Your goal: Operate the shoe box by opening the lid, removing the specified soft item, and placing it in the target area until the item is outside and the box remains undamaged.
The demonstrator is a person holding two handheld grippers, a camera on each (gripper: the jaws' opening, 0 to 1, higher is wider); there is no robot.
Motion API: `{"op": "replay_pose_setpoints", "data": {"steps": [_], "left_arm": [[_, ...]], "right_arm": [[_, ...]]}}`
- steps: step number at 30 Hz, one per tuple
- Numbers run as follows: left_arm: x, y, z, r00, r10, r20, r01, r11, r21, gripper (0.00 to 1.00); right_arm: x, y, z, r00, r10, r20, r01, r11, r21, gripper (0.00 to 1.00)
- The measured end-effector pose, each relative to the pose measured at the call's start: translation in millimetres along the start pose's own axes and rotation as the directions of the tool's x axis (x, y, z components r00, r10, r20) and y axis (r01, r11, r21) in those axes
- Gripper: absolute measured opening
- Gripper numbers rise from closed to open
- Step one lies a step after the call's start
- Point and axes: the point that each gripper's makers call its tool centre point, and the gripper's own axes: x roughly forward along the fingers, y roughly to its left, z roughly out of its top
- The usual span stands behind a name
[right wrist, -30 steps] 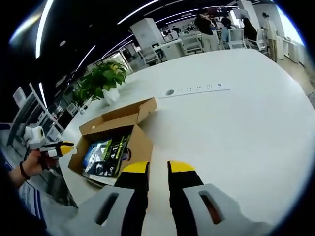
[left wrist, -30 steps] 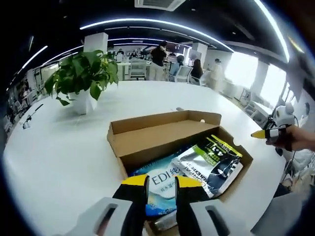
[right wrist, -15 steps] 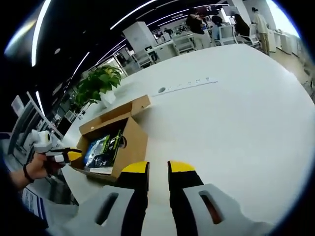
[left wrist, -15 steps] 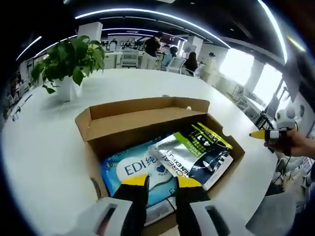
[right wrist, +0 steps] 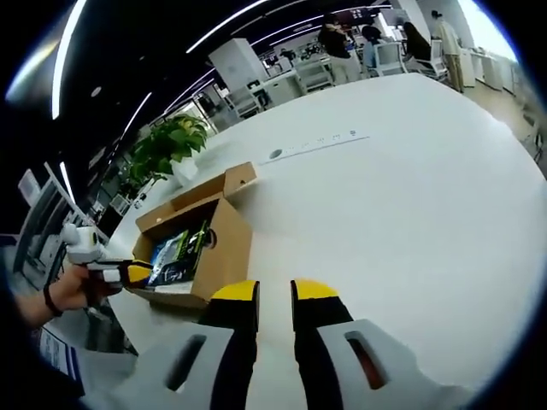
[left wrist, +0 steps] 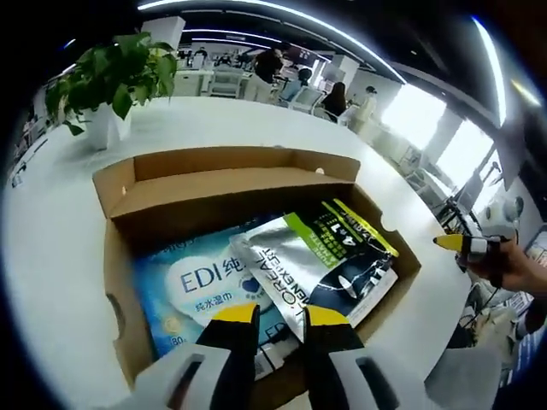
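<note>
left gripper view: left hand-held gripper (left wrist: pixel 279 314) sits low over the near edge of the shoe box (left wrist: pixel 120 282), jaws narrow with a small gap, nothing between them.
box state: lid (left wrist: pixel 226 162) already folded back on the far side, inside exposed.
contents: two soft packs. Blue pack (left wrist: pixel 192 286) lies flat at left; silver-green pouch (left wrist: pixel 320 260) overlaps its right part.
other hand: right hand-held gripper (left wrist: pixel 466 245) shows at the right edge, off the box, held by a hand.
surface: white surface (left wrist: pixel 51 222), one potted plant (left wrist: pixel 107 81) far left.
right gripper view: right hand-held gripper (right wrist: pixel 273 295) points over bare surface (right wrist: pixel 402 222), jaws narrow, empty, well apart from the box (right wrist: pixel 224 248).
also there: left hand-held gripper (right wrist: pixel 128 273) at the box's near-left corner; plant (right wrist: pixel 167 145) beyond the box.
step: lid done, extraction not yet begun.
next: my guess, open the left jaws, drop onto the top pouch, pinch an edge, lift clear without snagging the wall.
count: 1 box, 2 packs, 2 grippers, 1 plant.
</note>
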Motion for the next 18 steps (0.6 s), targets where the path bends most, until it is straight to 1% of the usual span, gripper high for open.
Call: {"op": "replay_pose_setpoints", "data": {"steps": [4, 8, 13, 18], "left_arm": [[6, -2.3, -0.5, 0.999, -0.028, -0.026, 0.027, 0.999, -0.036, 0.19], [9, -5.7, -1.3, 0.999, -0.04, -0.032, 0.038, 0.998, -0.043, 0.19], [12, -7.0, -3.5, 0.998, -0.04, -0.038, 0.038, 0.999, -0.037, 0.18], [12, -5.4, -3.4, 0.998, -0.05, -0.038, 0.047, 0.997, -0.06, 0.17]], "right_arm": [[0, 0, -2.2, 1.0, -0.003, 0.001, 0.003, 1.0, 0.005, 0.12], [0, 3, -3.6, 1.0, 0.0, -0.001, 0.0, 1.0, 0.002, 0.12], [2, 5, -2.7, 1.0, 0.002, 0.0, -0.002, 1.0, 0.003, 0.12], [6, 12, -3.5, 1.0, 0.013, -0.008, -0.013, 1.0, -0.009, 0.12]]}}
